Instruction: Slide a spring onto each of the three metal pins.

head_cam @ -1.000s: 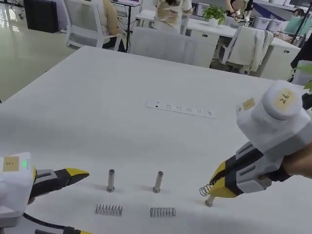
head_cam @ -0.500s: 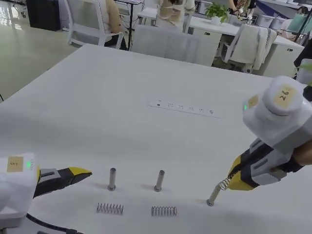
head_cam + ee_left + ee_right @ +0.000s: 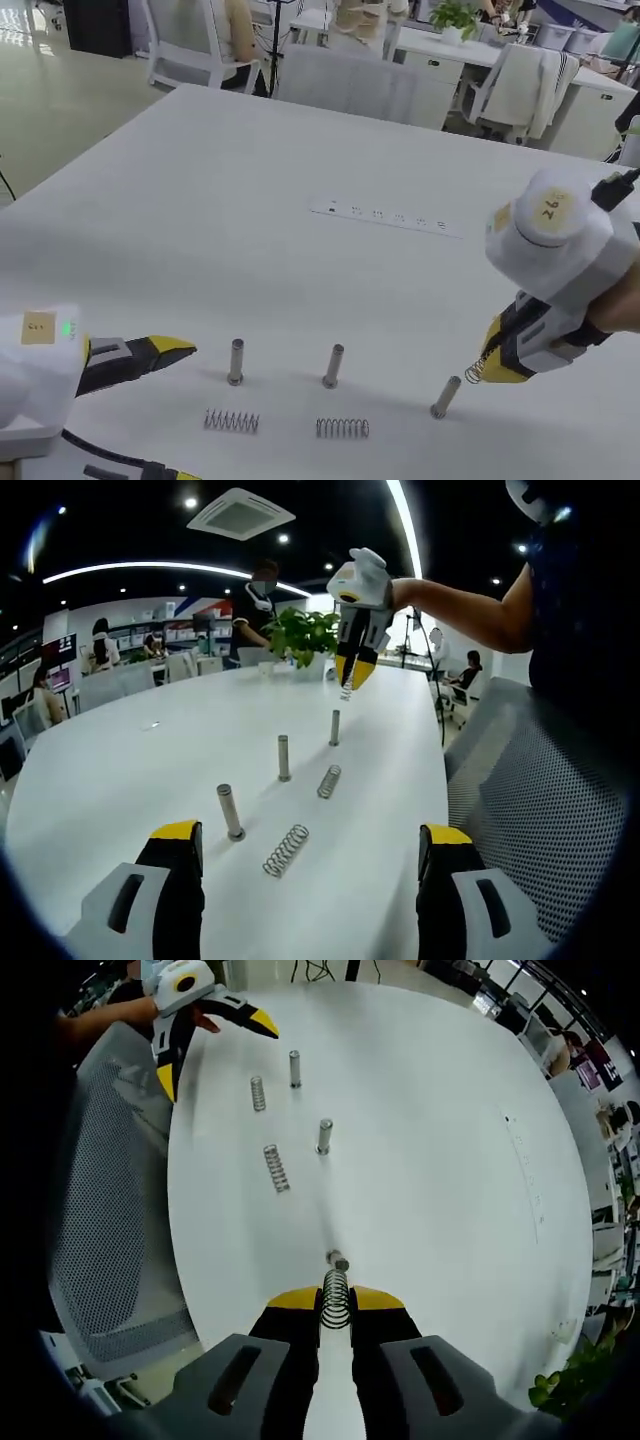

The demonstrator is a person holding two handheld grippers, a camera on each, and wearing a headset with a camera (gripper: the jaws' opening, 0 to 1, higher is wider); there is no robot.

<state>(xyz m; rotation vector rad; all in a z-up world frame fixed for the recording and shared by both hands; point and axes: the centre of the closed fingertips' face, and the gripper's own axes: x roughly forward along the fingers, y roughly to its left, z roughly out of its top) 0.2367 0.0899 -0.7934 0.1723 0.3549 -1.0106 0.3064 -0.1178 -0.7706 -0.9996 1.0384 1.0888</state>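
Observation:
Three metal pins stand upright in a row on the white table (image 3: 250, 200): left pin (image 3: 235, 361), middle pin (image 3: 333, 365), right pin (image 3: 445, 396). Two springs lie flat in front of them, one (image 3: 232, 421) by the left pin and one (image 3: 343, 428) by the middle pin. My right gripper (image 3: 490, 368) is shut on a third spring (image 3: 476, 370), held just above and right of the right pin's top. In the right gripper view that spring (image 3: 336, 1300) points at the pin (image 3: 340, 1259). My left gripper (image 3: 312, 835) hovers open, left of the pins.
A white power strip (image 3: 385, 214) lies on the table beyond the pins. Chairs (image 3: 345, 90) and desks stand past the far edge. A mesh chair (image 3: 100, 1190) sits at the near edge. In the left gripper view a potted plant (image 3: 300, 635) stands behind the right gripper (image 3: 352, 670).
My right gripper, still holding the spring, has moved right and up from the base of the right pin to beside its top. The left gripper has hardly moved.

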